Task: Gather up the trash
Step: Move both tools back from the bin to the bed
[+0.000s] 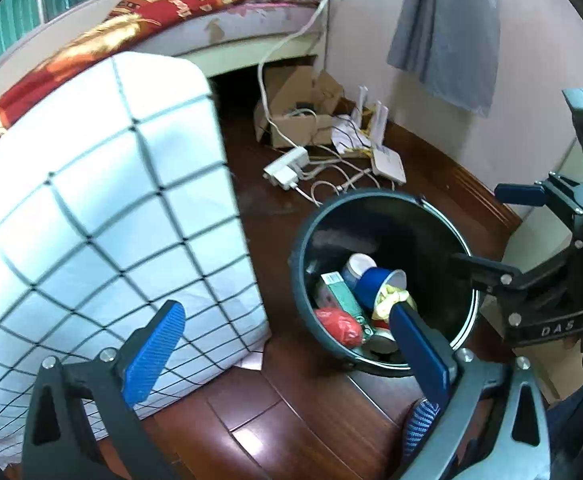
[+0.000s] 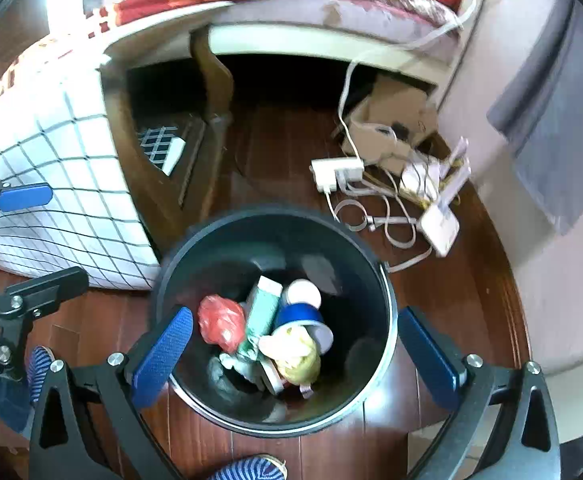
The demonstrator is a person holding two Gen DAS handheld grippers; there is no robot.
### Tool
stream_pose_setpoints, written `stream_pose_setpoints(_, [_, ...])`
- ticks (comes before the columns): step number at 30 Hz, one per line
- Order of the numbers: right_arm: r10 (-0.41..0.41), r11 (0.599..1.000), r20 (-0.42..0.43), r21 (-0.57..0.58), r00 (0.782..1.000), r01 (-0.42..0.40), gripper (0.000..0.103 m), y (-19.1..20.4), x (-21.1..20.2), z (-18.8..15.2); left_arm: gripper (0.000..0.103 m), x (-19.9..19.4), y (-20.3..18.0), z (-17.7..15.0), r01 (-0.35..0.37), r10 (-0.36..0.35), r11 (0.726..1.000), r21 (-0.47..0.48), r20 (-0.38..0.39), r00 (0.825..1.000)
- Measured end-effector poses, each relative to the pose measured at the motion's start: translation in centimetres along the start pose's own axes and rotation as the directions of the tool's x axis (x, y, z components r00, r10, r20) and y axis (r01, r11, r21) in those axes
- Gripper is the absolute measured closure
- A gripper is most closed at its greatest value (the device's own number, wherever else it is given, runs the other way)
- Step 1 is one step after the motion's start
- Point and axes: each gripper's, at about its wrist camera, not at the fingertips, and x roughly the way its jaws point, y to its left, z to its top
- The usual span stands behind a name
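1. The trash sits in the dark round bin point(image 2: 375, 280) on the wood floor point(image 2: 275, 152), near the bed point(image 2: 291, 36).
2. Inside are a red crumpled bag point(image 2: 221, 322), a green box point(image 2: 265, 306), a blue cup point(image 2: 301, 316) and a yellow wad point(image 2: 299, 358). I think they are all light. The bag and wad look soft and squashy. The cup looks thin and could crush.
3. The box has flat stiff sides, so that is a good place to pinch.
4. The right gripper point(image 2: 291, 364) hangs right over the bin, tipped down, jaws wide apart, holding nothing.
5. The left gripper point(image 1: 287, 356) is at the bin's left, low by the checked blanket point(image 1: 91, 200), jaws apart too, holding nothing.
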Motion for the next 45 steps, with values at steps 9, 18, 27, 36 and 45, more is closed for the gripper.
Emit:
stream_pose_setpoints(9, [0.025,0.998,0.103,-0.067,0.994,-0.018,0.000,3.1,-3.6,3.0,0.001,-4.5,3.0,0.6,-0.050,0.054,0.997,-0.065,0.067,0.996])
stream_pose_setpoints(18, [0.071,0.987,0.224,-0.159,0.972,-0.036,0.000,7.6,-7.0,6.9,0.001,-8.7,7.3,0.9,-0.100,0.120,0.985,-0.142,0.139,0.983])
stream_pose_setpoints(27, [0.159,0.967,0.285,-0.237,0.945,-0.091,0.000,13.1,-8.0,11.1,0.001,-11.3,13.3,-0.1,-0.147,0.196,0.955,-0.257,0.174,0.965])
stream_pose_setpoints(36, [0.241,0.950,0.313,-0.270,0.918,-0.157,0.000,18.1,-8.3,14.5,0.001,-13.4,19.9,-1.7,-0.241,0.323,0.894,-0.378,0.170,0.931])
stream_pose_setpoints(45, [0.384,0.911,0.226,-0.251,0.895,-0.327,0.000,22.5,-7.2,19.5,0.001,-15.7,26.7,-2.6,-0.359,0.457,0.844,-0.399,0.185,0.870])
